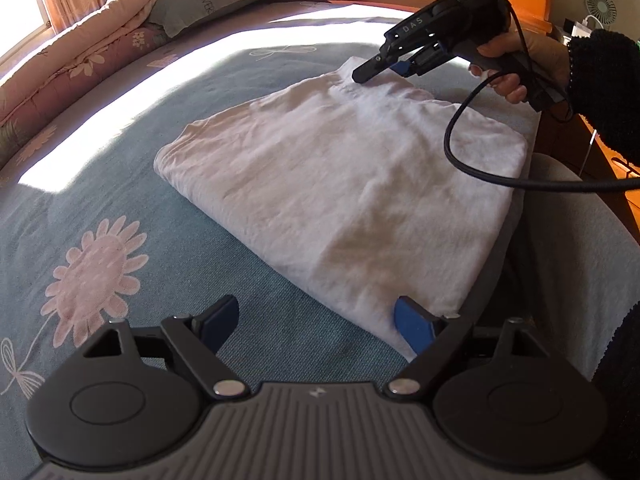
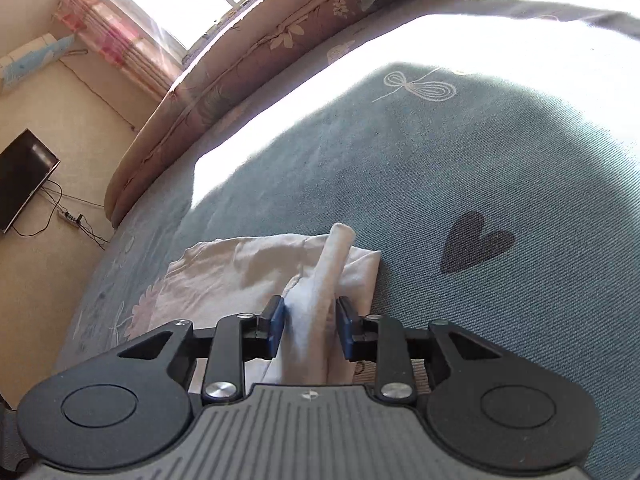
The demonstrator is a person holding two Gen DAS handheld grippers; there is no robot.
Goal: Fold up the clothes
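The white garment (image 1: 340,184) is lying mid-frame on the bed (image 1: 120,184), already folded compact; the right gripper (image 2: 310,326) is half open, fabric ridge between its fingers, ungripped, while the left gripper (image 1: 316,320) is gaping empty.

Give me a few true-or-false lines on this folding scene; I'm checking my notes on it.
1. The white garment lies on a blue bedspread. True.
2. The left gripper is clamped on the garment. False: its jaws stand wide open with nothing gripped.
3. A strip of white cloth sits between the right gripper fingers. True.
4. The garment hangs off a chair. False: it lies on the bed.
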